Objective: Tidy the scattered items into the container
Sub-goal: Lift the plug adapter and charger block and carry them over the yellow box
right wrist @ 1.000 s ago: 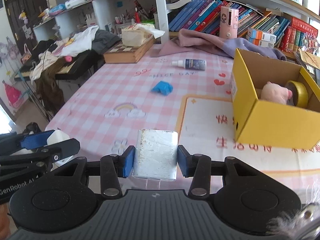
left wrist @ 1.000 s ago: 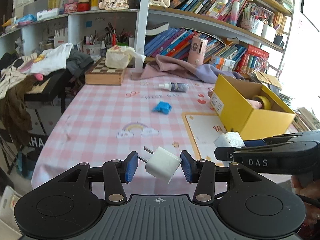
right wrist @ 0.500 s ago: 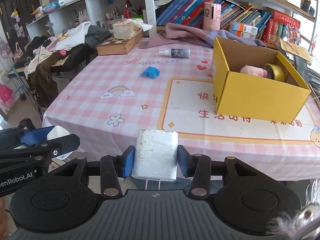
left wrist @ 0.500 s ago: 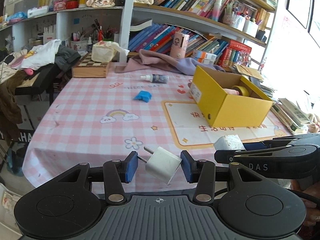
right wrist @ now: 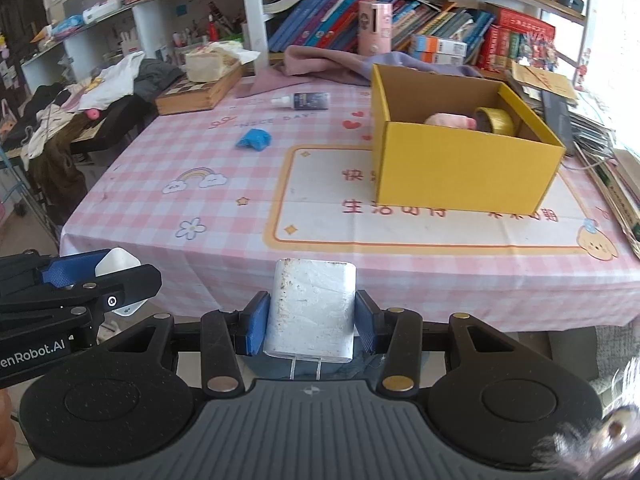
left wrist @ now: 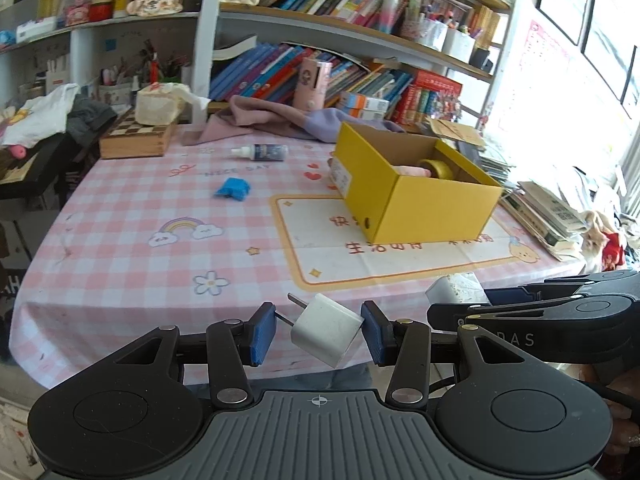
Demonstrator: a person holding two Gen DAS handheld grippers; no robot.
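Carrying is the step in hand: both grippers hang off the near table edge, each loaded. The left gripper (left wrist: 318, 334) has its fingers closed onto a small white plug adapter (left wrist: 326, 330), tilted, prongs seemingly against the left pad. The right gripper (right wrist: 308, 322) clamps a larger white charger block (right wrist: 310, 310) upright. Next, I judge, both must go forward over the yellow box (right wrist: 460, 164) and let go.

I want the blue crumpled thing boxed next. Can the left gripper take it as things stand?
Probably not yet: the left gripper is shut on a white plug. The blue item lies unobstructed on the table.
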